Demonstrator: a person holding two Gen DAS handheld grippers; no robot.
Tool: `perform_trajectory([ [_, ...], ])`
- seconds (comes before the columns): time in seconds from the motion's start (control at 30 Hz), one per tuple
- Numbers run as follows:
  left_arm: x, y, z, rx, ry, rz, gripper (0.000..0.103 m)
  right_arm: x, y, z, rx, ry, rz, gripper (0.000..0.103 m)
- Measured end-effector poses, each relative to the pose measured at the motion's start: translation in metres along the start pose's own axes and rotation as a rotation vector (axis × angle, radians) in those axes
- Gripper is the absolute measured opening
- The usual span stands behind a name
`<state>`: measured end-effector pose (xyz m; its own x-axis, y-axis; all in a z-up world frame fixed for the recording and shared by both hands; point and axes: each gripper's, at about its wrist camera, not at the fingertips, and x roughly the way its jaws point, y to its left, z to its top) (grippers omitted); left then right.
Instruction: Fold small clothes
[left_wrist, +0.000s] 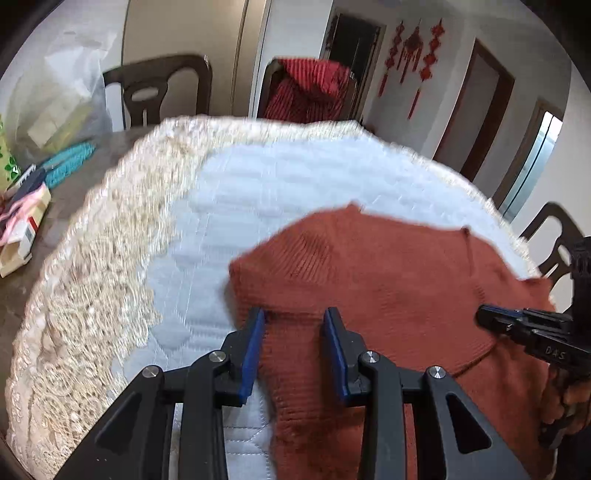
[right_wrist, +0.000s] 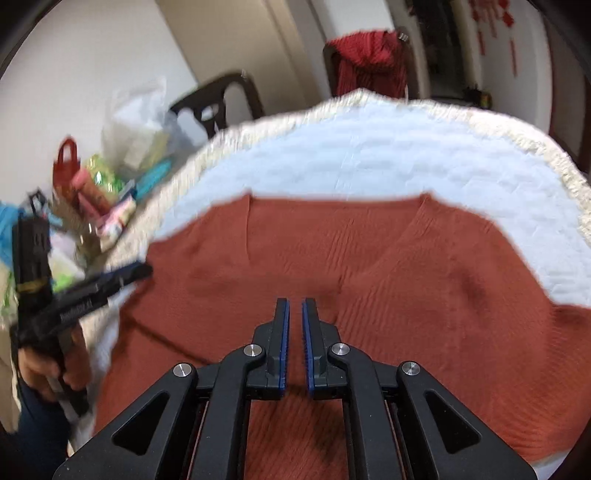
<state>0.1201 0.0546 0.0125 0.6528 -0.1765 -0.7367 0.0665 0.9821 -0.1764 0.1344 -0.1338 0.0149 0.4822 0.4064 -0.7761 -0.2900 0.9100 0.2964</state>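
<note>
A rust-red knitted sweater (left_wrist: 388, 273) lies on a white quilted mat (left_wrist: 280, 184) and fills the lower right of the left wrist view. My left gripper (left_wrist: 297, 314) is open, its blue pads over the sweater's left edge, nothing between them. In the right wrist view the sweater (right_wrist: 369, 258) spreads across the mat (right_wrist: 369, 155), with a V neckline facing away. My right gripper (right_wrist: 294, 303) hovers above the sweater's middle with its pads nearly together and nothing held. The right gripper also shows in the left wrist view (left_wrist: 484, 314), and the left one in the right wrist view (right_wrist: 146, 271).
A cream lace cloth (left_wrist: 92, 295) borders the mat. Clutter of boxes, bags and a teal item (left_wrist: 70, 162) sits at the table's left. Dark wooden chairs (left_wrist: 162, 88) stand behind, one draped with a red garment (left_wrist: 310, 88). Another chair (left_wrist: 557, 236) stands at right.
</note>
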Motion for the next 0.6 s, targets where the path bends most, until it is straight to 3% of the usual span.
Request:
perform_trajectory([
  [0.17, -0.021, -0.001, -0.011, 0.014, -0.015, -0.005, 0.036, -0.020, 0.006, -0.011, -0.037, -0.039, -0.005, 0.007],
  [0.47, -0.030, -0.009, -0.026, 0.033, 0.001, 0.018, 0.036, -0.018, 0.009, -0.026, -0.047, -0.009, -0.003, 0.007],
  [0.6, -0.040, -0.018, -0.014, 0.060, -0.049, 0.022, 0.036, -0.022, 0.008, -0.027, -0.049, -0.006, 0.000, 0.007],
])
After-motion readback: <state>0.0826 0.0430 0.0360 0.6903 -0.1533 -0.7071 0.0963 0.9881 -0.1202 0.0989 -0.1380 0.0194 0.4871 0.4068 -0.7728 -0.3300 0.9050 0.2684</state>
